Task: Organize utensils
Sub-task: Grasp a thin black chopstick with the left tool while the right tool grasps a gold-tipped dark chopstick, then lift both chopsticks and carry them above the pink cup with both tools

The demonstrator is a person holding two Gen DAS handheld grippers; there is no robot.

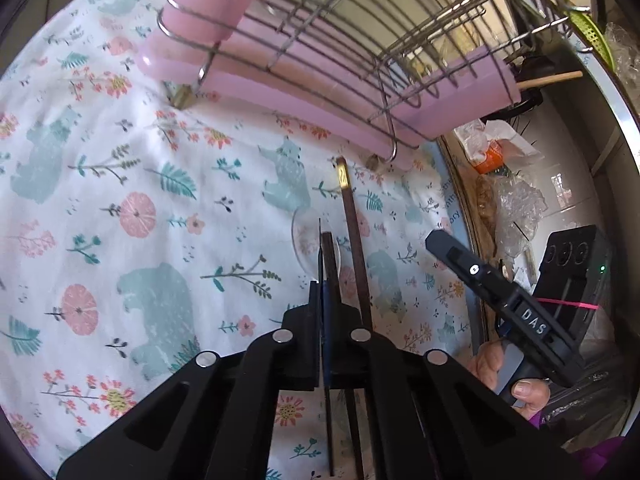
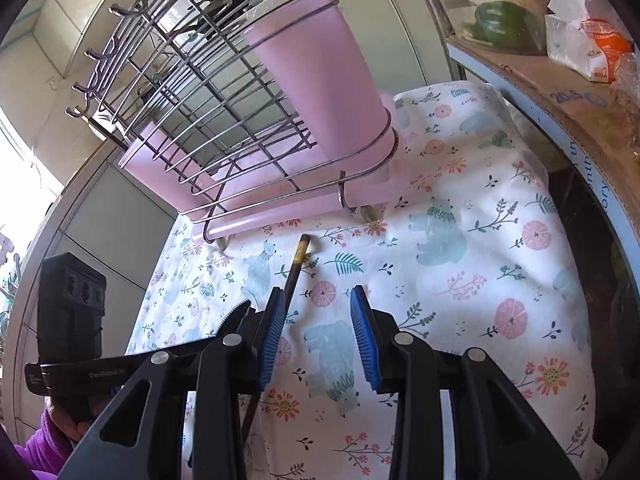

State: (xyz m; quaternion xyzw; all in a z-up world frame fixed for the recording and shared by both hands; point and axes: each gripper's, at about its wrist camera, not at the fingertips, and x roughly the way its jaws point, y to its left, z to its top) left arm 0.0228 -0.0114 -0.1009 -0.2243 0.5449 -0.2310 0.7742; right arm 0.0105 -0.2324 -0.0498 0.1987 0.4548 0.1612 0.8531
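Closest to me, my left jaws (image 1: 322,284) are pinched together on a thin dark chopstick (image 1: 327,248), which sticks out forward between the tips. Its partner, the gold-banded chopstick (image 1: 354,216), lies on the bear-and-flower cloth (image 1: 120,200) just to the right of those tips, almost touching the held one. My right jaws (image 2: 318,292) stand open over the cloth with nothing between the blue pads; the gold-banded chopstick runs just past their left pad.

Here is what worries me. The grip sits far back on a slim, smooth stick, so I judge it could swivel or slide out when I lift. The loose partner lies so close that the lift may drag or flick it across the desk. Something clear and rounded (image 1: 304,240), perhaps a spoon bowl though I cannot be sure, sits under the left tips and could be knocked as well.

Ahead and above both jaws stands the wire dish rack (image 2: 180,100) with its pink utensil cup (image 2: 320,80), the likely home for the chopsticks. The cup's mouth is ringed by wire, so a long stick held off-line could catch on the rim or a rack bar and be levered free. My two jaws also work close together, and a hasty reach with the right could bump the left.
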